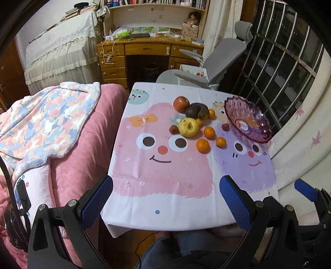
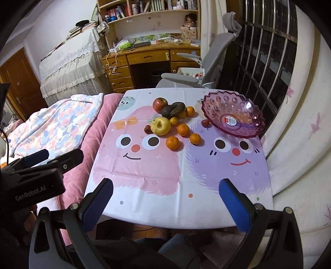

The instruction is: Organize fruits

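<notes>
Scattered at the table's far half: red apple (image 1: 181, 103), yellow pear (image 1: 188, 127), dark avocado (image 1: 196, 110), several oranges (image 1: 209, 132). Just right, purple bowl (image 2: 233, 117), tilted, holding nothing. Left gripper (image 1: 166, 198) and right gripper (image 2: 165, 198) both spread wide, clasping nothing. Only from right wrist: the left gripper's body beside pink bedding (image 2: 82, 132).

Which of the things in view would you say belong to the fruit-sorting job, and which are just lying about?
For the job: red apple, yellow pear, dark avocados, oranges, purple bowl, left gripper and right gripper, both open.

Lying about: blanket, office chair, desk, bookshelf.
</notes>
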Demonstrator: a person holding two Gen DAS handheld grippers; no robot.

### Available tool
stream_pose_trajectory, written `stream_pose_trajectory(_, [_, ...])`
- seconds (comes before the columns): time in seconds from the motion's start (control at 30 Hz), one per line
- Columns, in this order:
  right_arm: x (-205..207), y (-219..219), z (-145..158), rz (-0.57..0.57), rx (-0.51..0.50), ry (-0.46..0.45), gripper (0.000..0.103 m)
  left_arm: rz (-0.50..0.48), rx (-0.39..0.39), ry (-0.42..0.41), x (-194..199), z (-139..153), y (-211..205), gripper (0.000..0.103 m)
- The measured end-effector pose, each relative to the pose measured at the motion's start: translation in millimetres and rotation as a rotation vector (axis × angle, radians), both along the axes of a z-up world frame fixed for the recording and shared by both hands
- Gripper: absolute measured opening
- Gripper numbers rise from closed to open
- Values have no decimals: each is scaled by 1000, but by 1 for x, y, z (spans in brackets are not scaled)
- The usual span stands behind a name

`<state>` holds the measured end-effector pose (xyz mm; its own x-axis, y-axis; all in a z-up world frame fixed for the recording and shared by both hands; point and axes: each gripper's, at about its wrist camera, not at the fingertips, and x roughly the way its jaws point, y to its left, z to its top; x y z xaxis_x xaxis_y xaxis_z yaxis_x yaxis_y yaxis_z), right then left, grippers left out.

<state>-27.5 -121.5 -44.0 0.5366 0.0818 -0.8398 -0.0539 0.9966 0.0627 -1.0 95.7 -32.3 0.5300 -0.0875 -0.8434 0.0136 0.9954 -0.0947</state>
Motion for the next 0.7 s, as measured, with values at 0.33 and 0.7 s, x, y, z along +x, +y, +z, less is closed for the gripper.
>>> stream_pose_trajectory(0.33, [3,4,-6,29,-50,-47,102,-34,-42,51,18,-12,-1,102])
stream_pose_trajectory(0.7, [43,-25,-25,7,-60,-69,98,-86,4,92,72,-21,-29,102])
